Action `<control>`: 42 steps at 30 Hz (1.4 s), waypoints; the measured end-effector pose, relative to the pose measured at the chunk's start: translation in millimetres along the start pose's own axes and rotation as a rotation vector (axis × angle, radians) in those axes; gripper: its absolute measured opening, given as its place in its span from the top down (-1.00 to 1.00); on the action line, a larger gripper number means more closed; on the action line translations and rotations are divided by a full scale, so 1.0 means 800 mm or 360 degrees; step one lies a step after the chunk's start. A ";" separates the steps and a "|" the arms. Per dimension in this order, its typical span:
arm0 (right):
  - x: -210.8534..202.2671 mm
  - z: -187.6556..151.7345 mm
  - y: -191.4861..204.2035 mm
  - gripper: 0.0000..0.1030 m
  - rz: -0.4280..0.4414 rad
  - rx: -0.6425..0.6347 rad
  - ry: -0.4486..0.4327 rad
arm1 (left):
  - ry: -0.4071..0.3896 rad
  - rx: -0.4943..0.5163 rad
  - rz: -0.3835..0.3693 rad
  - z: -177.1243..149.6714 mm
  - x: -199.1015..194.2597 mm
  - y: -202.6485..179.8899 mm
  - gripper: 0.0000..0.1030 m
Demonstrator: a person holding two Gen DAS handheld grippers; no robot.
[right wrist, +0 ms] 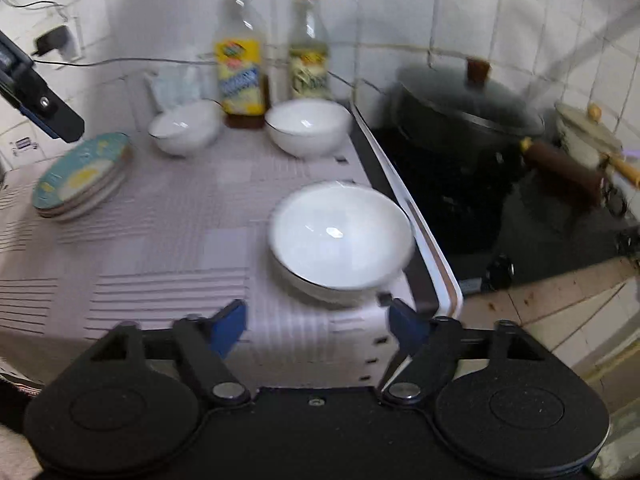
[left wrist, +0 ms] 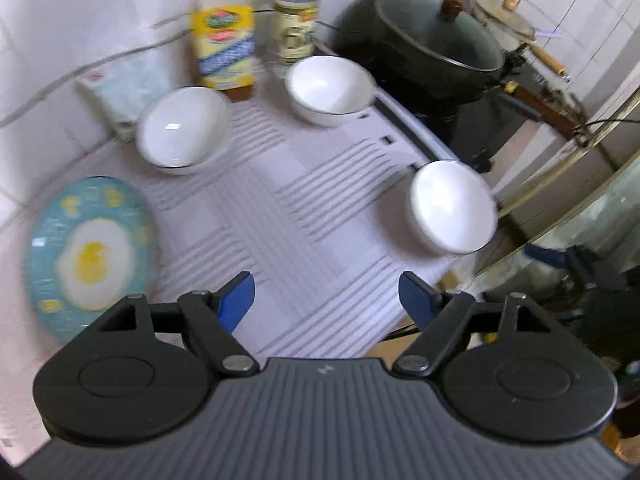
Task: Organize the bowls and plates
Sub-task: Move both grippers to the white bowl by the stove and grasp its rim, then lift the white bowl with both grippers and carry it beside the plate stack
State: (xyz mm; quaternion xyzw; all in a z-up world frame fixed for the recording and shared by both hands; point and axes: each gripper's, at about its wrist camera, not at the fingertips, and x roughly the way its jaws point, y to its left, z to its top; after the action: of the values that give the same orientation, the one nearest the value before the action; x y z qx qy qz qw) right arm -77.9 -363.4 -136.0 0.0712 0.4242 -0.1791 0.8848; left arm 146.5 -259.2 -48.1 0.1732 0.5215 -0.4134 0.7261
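Plates: stack of plates with a fried-egg print on top, gathered at the left edge of the tabletop, apparently already sorted into one pile; seen from above as a single blue disc in the left wrist view.

Bowls: three white bowls, not yet nested. Near bowl alone by the right edge, just beside the stove rim; two more at the back, left rear bowl and right rear bowl, well apart from each other.

Right gripper: fingers spread wide, empty, lined up just short of the near bowl; likely the next pick, by position.

Left gripper: fingers likewise apart, holding nothing, hovering over bare striped cloth between plates and bowls.

Behind: two oil bottles, yellow-label bottle and pale-label bottle, close to the rear bowls, tight quarters for a grasp from the back.

Right flank: black stove carrying a lidded dark pot, a smaller pan beyond; near bowl close enough to the stove edge for a careless nudge to tip it off the cloth.

Wall: white tile, a cable trailing across.
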 end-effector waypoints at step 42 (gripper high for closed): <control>0.098 0.011 0.050 -0.81 0.0316 -0.0462 -0.0327 | -0.0102 -0.0353 0.0028 -0.027 0.130 -0.036 0.72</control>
State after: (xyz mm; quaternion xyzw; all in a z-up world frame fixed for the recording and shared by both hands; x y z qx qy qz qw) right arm -11.2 -348.6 -192.5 -0.0343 0.3440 -0.0342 0.9377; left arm 122.4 -305.6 -144.9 0.0829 0.5391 -0.3521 0.7606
